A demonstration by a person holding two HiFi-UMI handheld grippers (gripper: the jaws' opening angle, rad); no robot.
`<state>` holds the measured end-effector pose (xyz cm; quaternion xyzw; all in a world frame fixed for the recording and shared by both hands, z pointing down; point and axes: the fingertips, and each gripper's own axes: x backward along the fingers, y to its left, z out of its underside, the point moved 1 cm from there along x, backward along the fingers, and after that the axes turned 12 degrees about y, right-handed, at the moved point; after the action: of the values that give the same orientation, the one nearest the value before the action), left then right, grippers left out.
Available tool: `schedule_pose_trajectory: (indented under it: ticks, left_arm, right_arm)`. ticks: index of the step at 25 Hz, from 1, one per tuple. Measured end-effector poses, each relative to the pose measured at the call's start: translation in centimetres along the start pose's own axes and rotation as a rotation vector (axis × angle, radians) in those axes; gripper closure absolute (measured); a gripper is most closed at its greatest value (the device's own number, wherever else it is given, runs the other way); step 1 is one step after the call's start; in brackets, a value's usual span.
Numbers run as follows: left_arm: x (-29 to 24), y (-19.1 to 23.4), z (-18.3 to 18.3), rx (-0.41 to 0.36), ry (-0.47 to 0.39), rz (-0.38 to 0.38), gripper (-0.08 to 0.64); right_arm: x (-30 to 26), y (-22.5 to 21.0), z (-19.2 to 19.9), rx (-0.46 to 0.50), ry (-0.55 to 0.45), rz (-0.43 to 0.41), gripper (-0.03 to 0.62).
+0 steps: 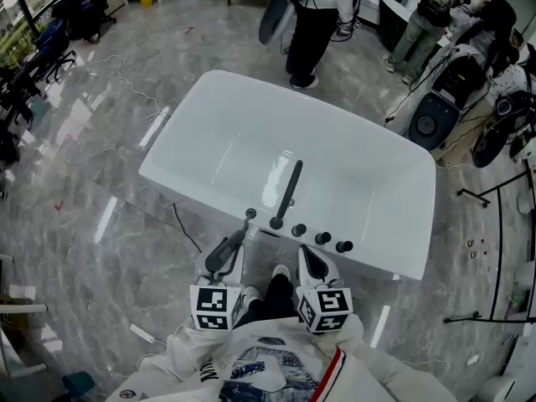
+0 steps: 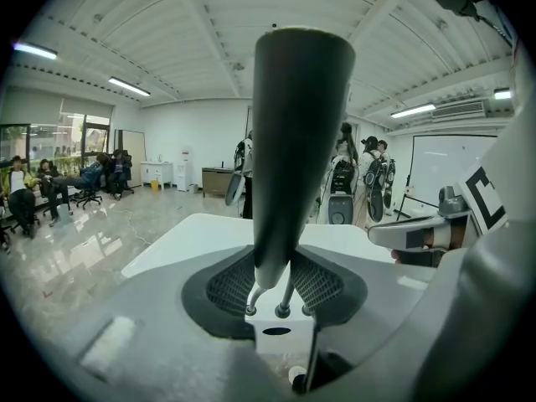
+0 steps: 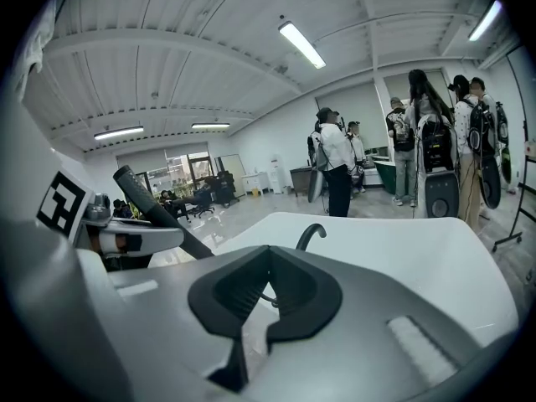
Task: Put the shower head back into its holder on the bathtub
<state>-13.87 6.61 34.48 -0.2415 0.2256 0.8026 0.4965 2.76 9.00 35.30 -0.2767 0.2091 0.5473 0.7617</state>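
The white bathtub (image 1: pixel 209 99) lies in front of me, with a black spout (image 1: pixel 286 193) and a row of black knobs (image 1: pixel 322 238) on its near rim. A small round holder (image 1: pixel 249 213) sits at the left end of that row. My left gripper (image 1: pixel 230 245) (image 2: pixel 276 285) is shut on the dark shower head (image 1: pixel 224 256) (image 2: pixel 297 141), which stands up between the pads just short of the rim. The shower head (image 3: pixel 155 208) also shows at left in the right gripper view. My right gripper (image 1: pixel 308 258) (image 3: pixel 266 291) is beside it, shut, with nothing in it.
A person (image 1: pixel 318 15) stands at the tub's far side and others (image 1: pixel 435 15) are at the back right, by a speaker (image 1: pixel 429 122) and stands with cables (image 1: pixel 494 199). A dark cable (image 1: pixel 180 224) runs on the floor left of the tub.
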Motion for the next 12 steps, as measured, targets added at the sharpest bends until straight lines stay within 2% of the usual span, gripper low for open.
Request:
schedule_pose_trajectory:
  ticks: [12]
  left_arm:
    - [-3.1, 1.4, -1.6, 0.011, 0.044, -0.066, 0.422]
  right_arm:
    - [-4.4, -2.7, -3.3, 0.004, 0.023, -0.056, 0.587]
